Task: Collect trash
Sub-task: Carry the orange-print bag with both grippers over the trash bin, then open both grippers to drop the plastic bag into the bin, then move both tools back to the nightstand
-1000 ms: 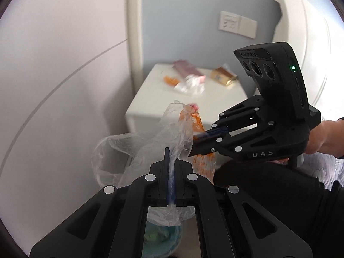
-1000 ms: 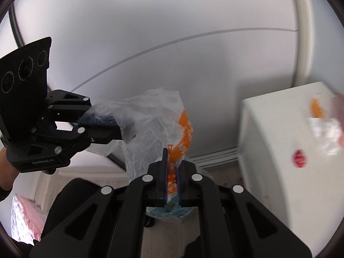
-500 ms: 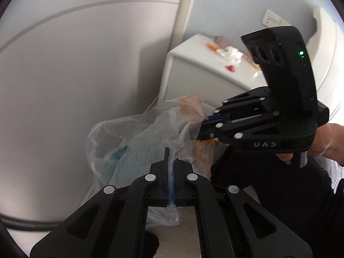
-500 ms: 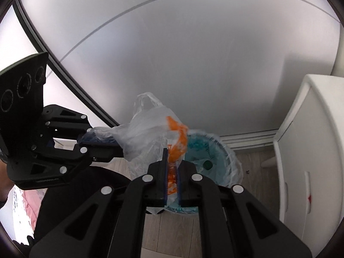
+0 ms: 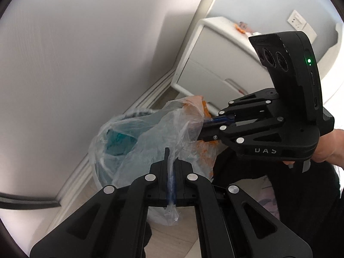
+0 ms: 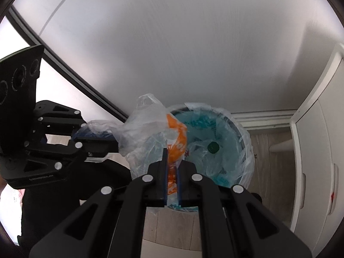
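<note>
A clear plastic bag with orange print hangs between both grippers above a round bin lined with clear plastic over teal contents. My left gripper is shut on one edge of the bag. My right gripper is shut on the orange-printed edge. Each gripper shows in the other's view: the right one, the left one. The bin sits on the floor below the bag, by the wall.
A white cabinet stands right of the bin, with small litter on its top; its side shows in the right wrist view. A frosted wall runs behind the bin. A dark green bottle cap lies in the bin.
Both grippers have carried the bag down and away from the cabinet top, to just over the bin. The bin's opening has come into full view. Both grips are unchanged.
</note>
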The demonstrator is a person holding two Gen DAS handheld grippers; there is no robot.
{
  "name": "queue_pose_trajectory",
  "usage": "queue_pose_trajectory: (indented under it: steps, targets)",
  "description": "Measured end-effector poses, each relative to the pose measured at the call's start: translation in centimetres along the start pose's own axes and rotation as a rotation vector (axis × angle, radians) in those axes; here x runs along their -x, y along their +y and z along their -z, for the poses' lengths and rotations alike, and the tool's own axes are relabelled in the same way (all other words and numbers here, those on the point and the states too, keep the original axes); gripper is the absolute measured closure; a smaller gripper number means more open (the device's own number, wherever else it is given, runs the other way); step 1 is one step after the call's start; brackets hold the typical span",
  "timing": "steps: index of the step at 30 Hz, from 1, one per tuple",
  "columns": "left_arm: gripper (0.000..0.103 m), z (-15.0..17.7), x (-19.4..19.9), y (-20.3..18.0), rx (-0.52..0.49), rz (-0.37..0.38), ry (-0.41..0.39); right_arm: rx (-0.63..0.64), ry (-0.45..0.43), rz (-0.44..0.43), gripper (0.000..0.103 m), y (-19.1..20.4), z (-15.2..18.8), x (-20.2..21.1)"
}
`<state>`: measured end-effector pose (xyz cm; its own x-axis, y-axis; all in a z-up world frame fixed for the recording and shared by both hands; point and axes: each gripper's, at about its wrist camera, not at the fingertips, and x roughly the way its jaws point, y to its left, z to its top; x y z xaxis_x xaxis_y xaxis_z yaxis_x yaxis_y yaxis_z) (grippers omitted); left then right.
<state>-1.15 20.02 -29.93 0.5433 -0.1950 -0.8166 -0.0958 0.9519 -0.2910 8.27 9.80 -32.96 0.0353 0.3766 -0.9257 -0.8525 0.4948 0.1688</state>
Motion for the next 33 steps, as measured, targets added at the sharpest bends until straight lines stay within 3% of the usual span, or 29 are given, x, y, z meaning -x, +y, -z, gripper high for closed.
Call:
queue_pose_trajectory:
  steps: [4, 6, 8, 10, 12, 14, 16, 18, 33]
  targets:
    - [0.102, 0.5, -1.7, 0.9, 0.005, -0.007, 0.032, 0.009, 0.022, 0.036, 0.095, -0.5, 0.2, -1.6]
    - [0.102, 0.7, -2.1, 1.4, 0.015, -0.005, 0.038, 0.016, 0.033, 0.053, 0.085, -0.6, 0.2, -2.2]
    - [0.085, 0.8, -2.6, 1.8, 0.033, -0.009, 0.038, 0.019, 0.034, 0.066, 0.039, -0.8, 0.4, -2.6]
    - [0.065, 1.0, -2.7, 2.1, 0.045, -0.015, 0.036, 0.025, 0.038, 0.079, 0.021, -0.8, 0.5, -2.7]
    - [0.052, 1.1, -2.8, 2.3, 0.046, -0.022, 0.034, 0.029, 0.034, 0.093, 0.016, -0.9, 0.5, -2.7]
    - [0.024, 1.3, -2.8, 2.5, 0.047, -0.041, 0.023, 0.037, 0.024, 0.113, 0.010, -0.7, 0.5, -2.1]
    - [0.010, 1.7, -2.6, 2.9, 0.043, -0.065, 0.007, 0.046, 0.012, 0.133, 0.008, -0.8, 0.5, -1.9]
    - [0.006, 2.0, -2.5, 3.0, 0.039, -0.075, 0.004, 0.061, 0.003, 0.150, 0.008, -0.7, 0.5, -1.6]
    - [0.006, 2.0, -2.0, 2.0, 0.006, -0.092, -0.007, 0.082, -0.023, 0.172, 0.008, -0.2, 0.3, 0.1]
